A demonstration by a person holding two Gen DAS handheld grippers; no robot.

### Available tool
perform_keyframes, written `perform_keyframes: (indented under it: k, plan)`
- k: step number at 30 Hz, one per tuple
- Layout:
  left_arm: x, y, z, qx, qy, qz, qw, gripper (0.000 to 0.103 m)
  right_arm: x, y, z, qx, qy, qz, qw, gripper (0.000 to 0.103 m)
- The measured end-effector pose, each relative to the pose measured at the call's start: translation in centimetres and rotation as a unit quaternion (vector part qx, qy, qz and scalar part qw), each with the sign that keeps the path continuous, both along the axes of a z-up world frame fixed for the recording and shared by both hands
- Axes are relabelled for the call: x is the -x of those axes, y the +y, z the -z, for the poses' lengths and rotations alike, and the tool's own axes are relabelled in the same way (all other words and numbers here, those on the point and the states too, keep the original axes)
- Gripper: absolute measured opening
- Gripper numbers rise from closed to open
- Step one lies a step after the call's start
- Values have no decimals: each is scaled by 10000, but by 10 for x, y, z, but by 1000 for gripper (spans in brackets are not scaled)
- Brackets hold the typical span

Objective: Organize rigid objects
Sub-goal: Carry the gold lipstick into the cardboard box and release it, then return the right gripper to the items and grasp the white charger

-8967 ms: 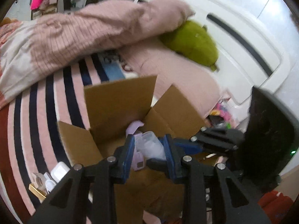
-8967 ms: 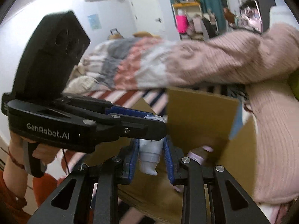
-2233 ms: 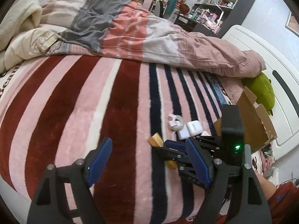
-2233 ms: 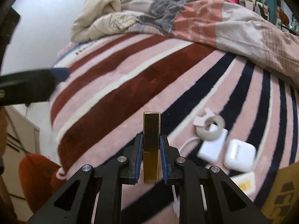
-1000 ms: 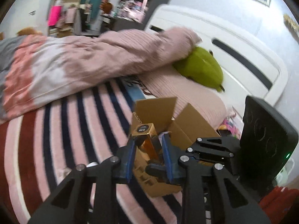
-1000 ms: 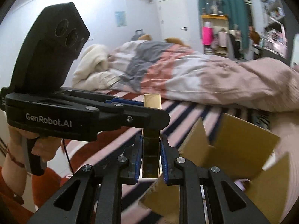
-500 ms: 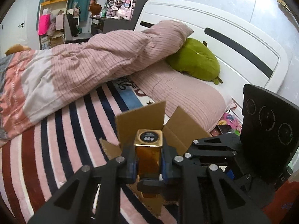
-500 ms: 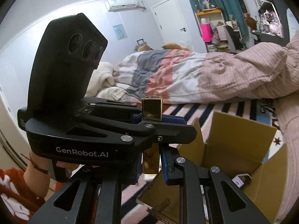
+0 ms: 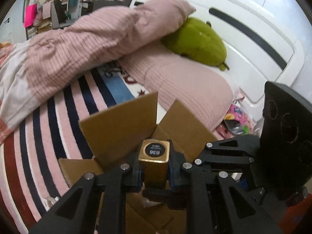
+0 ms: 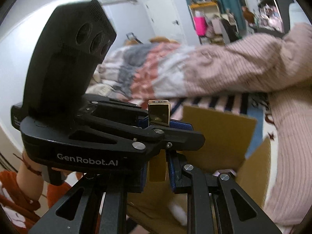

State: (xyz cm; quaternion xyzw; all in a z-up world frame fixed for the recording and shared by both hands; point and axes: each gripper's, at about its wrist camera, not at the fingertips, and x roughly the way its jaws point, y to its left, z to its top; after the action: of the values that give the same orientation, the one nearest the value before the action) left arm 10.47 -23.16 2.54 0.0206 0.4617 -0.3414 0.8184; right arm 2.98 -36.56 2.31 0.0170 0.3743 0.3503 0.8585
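Striped bedding (image 9: 48, 120) lies beyond both tools. Left tool (image 9: 154, 172) and right tool (image 10: 157, 167) together clamp a gold lipstick case (image 9: 155, 160) above an open cardboard box (image 9: 120, 124).

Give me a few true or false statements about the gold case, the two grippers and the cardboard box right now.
1. Both grippers clamp the gold case. True: the left gripper and right gripper are shut on it.
2. The cardboard box has its flaps closed. False: they stand open.
3. The case lies on the striped blanket. False: it is held over the box.
4. A green plush toy lies by the white headboard. True.
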Motion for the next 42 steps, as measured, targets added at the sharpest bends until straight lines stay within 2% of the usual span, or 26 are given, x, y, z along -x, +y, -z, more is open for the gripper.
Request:
perform_keyframes:
  k: [7,9,10,11,13,16,18,20,21,25,29,32,36,39,42]
  plan:
    - [2,-11,13,-244,115,96,9996,18,-2,1,18,528,218,49,9984,13]
    - [4,-9,12,-322,50,46,9995,35,-3,-1,21,587,355,132,9976,14]
    - [7,-6,10,-351,-28,-34,9994,52,-2,-1,23,626,417,179,9970,14]
    - [11,0,7,-330,-144,-127,9993,61,-1,-2,24,675,444,237,9964,14]
    - [18,16,-2,-148,-214,-242,9994,61,6,-3,23,698,428,294,9962,14]
    - [30,45,-17,92,-304,-516,9982,62,13,-2,17,656,370,357,9965,22]
    - [44,74,-32,172,-544,-778,9953,65,19,5,9,660,246,382,9968,23]
    - [57,98,-41,206,-710,-1037,9919,75,26,17,0,642,117,358,9972,23]
    - [65,116,-45,237,-801,-1209,9891,76,28,23,-4,622,71,321,9975,23]
    - [90,172,-45,276,-927,-1690,9809,76,41,70,-17,519,-99,-76,9986,25]
    - [113,234,-24,241,-900,-2246,9700,76,52,133,-17,513,-87,-721,9960,35]
    - [121,268,0,261,-745,-2549,9637,77,54,174,2,710,77,-1051,9919,38]
    - [128,298,37,206,-527,-2778,9590,77,42,217,51,1208,403,-1165,9850,38]
    - [129,314,58,248,-442,-2887,9561,77,28,232,91,1654,579,-815,9811,38]
    - [129,327,71,223,-436,-2999,9527,77,11,235,121,2182,466,-329,9742,38]
